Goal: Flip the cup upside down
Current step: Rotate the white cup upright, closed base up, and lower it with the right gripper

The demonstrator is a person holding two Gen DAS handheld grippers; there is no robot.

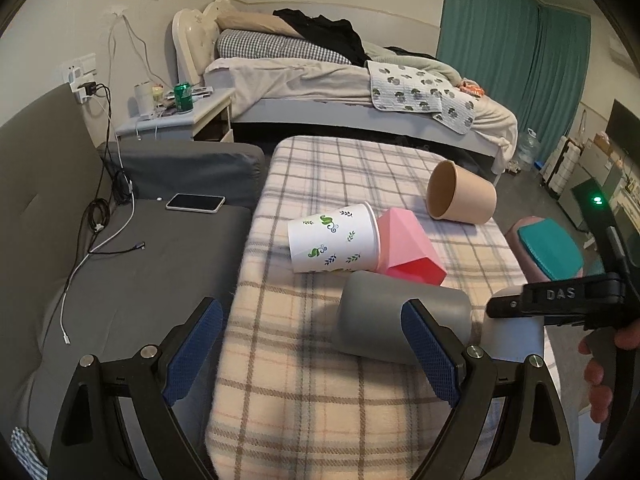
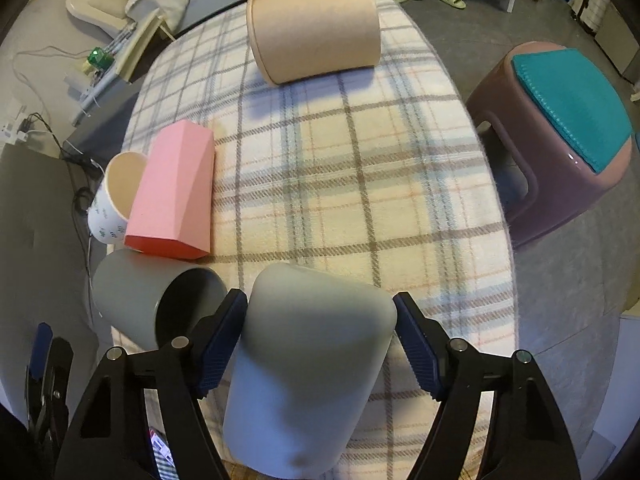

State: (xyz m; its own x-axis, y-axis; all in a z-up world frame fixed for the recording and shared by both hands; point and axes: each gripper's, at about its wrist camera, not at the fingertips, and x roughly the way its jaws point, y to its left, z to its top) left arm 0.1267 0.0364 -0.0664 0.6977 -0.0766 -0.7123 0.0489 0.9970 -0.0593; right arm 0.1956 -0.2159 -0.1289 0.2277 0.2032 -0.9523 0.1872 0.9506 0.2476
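Several cups lie on their sides on a plaid blanket [image 1: 320, 412]. A pale grey cup [image 2: 308, 364] lies between the fingers of my right gripper [image 2: 320, 344], base pointing away; the pads sit at its sides, the right one with a small gap. A darker grey cup [image 1: 384, 312] [image 2: 148, 296] lies to its left, in front of my open, empty left gripper [image 1: 312, 352]. Further off lie a pink faceted cup [image 1: 404, 248] [image 2: 176, 196], a white leaf-print cup [image 1: 332, 238] [image 2: 114, 196] and a tan paper cup [image 1: 460, 196] [image 2: 316, 32].
A grey sofa [image 1: 132, 280] with a phone [image 1: 196, 203] and cables lies left of the blanket. A purple stool with a teal cushion [image 2: 560, 132] stands to the right. A bed [image 1: 360, 88] and a nightstand [image 1: 176, 120] are behind.
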